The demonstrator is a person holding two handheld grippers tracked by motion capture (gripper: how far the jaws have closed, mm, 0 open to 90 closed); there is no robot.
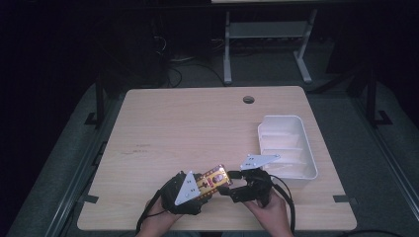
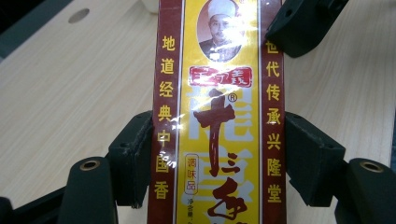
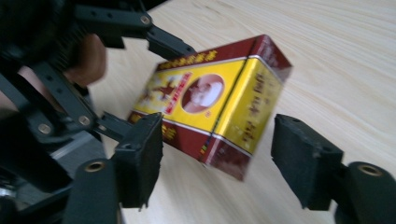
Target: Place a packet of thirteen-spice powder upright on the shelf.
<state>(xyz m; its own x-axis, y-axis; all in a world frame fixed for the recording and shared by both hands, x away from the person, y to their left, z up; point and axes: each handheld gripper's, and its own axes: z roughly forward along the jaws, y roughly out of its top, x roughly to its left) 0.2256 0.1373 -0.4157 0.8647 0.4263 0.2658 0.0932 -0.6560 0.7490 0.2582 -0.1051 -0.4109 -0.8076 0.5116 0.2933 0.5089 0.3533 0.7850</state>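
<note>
Left gripper clamps a red-and-yellow box near the table's near edge; right gripper's jaws stand apart around its end.

High view: the box (image 1: 213, 179) sits between the left gripper (image 1: 197, 185) and right gripper (image 1: 236, 183), with a white tray (image 1: 310, 163) at the right of the table (image 1: 188, 128).
Left gripper view: both jaws press the box's (image 2: 217, 116) long sides.
Right gripper view: the jaws are spread, the box (image 3: 212, 105) between them, tilted, untouched.

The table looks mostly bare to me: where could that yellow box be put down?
The widest free patch on the table is the left and middle, from the round hole down to the hands. The right side is taken by the white tray. The near edge is crowded: both grippers meet around the box.
</note>
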